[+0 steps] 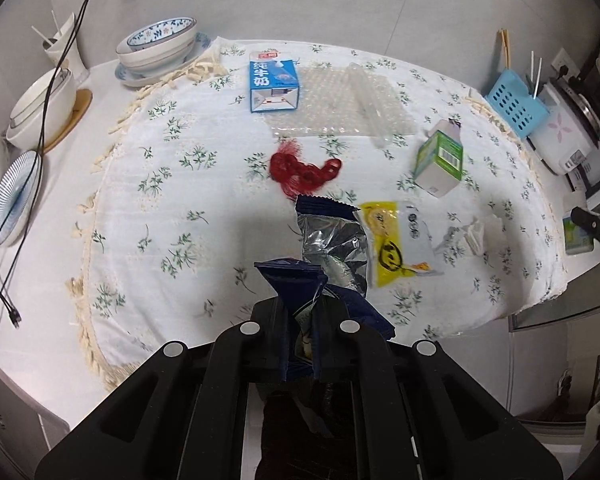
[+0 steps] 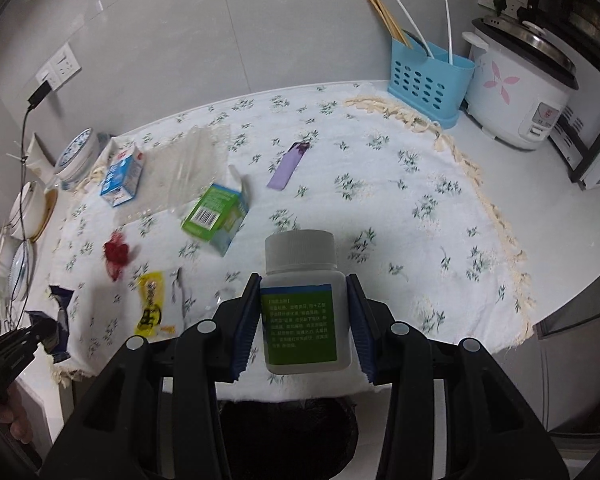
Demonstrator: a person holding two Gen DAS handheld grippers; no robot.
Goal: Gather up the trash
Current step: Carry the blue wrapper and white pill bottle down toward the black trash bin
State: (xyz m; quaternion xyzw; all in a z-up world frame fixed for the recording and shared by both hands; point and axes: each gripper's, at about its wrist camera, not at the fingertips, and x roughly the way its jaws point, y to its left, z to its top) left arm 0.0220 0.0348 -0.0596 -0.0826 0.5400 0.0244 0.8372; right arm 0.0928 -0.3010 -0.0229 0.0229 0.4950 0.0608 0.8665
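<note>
My left gripper (image 1: pixel 302 312) is shut on a dark blue foil snack wrapper (image 1: pixel 328 256) and holds it above the front of the floral tablecloth (image 1: pixel 160 184). My right gripper (image 2: pixel 303 312) is shut on a white pill bottle (image 2: pixel 302 300) with a green label, above the cloth's front edge and a dark bin (image 2: pixel 288 436) below. On the cloth lie a yellow wrapper (image 1: pixel 386 244), a red mesh scrap (image 1: pixel 300 172), a blue milk carton (image 1: pixel 274 82), a green carton (image 1: pixel 440 162), bubble wrap (image 1: pixel 340 104) and a purple packet (image 2: pixel 287 166).
Stacked bowls (image 1: pixel 156 46) and plates (image 1: pixel 14 196) stand at the left with a black cable (image 1: pixel 44 120). A blue utensil caddy (image 2: pixel 428 76) and a rice cooker (image 2: pixel 520 84) stand at the right. The left gripper also shows in the right wrist view (image 2: pixel 8 348).
</note>
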